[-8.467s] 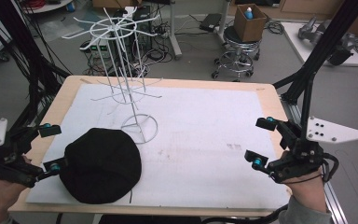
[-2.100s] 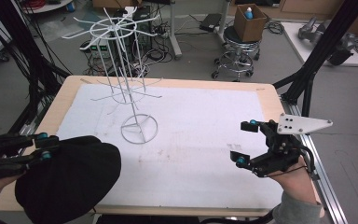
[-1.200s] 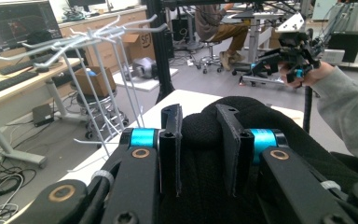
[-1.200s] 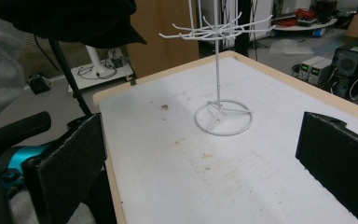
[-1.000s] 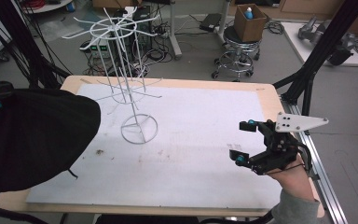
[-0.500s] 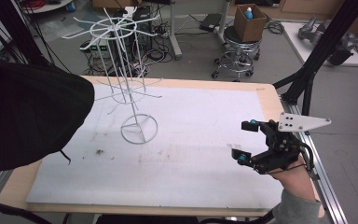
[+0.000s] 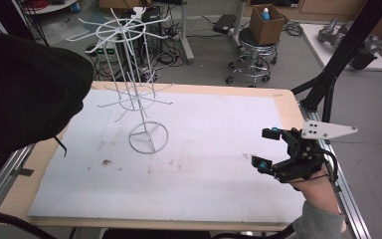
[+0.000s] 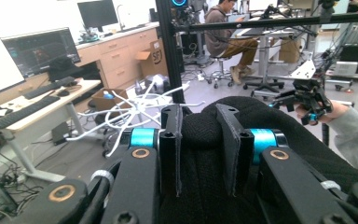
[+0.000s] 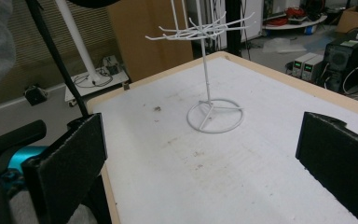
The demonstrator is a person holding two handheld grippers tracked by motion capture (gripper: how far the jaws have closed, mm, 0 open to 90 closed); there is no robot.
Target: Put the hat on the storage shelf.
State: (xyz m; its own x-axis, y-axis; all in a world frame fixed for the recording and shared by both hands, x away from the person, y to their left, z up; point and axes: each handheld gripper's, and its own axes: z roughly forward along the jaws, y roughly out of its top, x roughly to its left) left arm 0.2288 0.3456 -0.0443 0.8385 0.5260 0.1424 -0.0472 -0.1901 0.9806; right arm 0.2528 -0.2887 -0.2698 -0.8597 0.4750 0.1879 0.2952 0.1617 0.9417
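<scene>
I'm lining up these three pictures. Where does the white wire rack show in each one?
High view: white wire rack stands upper left of centre.
Left gripper view: its arms spread left of centre.
Right gripper view: top centre.
Shared landmark: its ring base on the white mat.

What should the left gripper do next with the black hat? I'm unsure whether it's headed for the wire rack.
Probably carry the black hat right, toward the white wire rack's upper prongs. The left gripper is shut on the hat's fabric and holds it above the table's left edge, beside the rack, while the right gripper waits open and empty.
</scene>
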